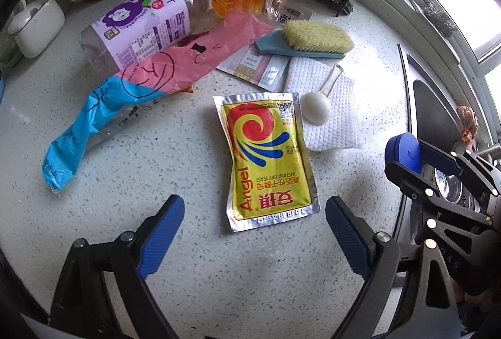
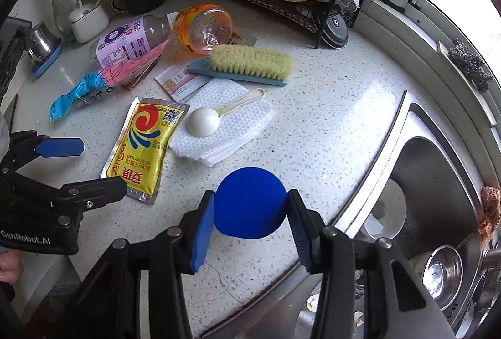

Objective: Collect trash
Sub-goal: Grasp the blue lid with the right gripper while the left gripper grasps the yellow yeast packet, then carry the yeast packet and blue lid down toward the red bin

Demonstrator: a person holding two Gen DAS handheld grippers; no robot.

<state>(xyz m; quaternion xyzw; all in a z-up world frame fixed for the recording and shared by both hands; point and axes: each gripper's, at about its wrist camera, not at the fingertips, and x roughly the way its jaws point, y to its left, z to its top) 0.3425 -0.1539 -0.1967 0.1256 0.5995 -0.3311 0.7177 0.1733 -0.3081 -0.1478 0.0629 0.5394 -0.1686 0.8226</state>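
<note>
Left wrist view: the left gripper hangs wide open and empty over the speckled counter, straddling the near end of a yellow yeast packet, likely the next trash. The packet lies flat, silver-edged and crinkled.

Right wrist view: the right gripper clamps a round blue lid, lifted beside the sink, probably to carry away.

My left gripper hung low in the frame, jaws spread wide and empty; my right gripper pinched a blue lid.
</note>
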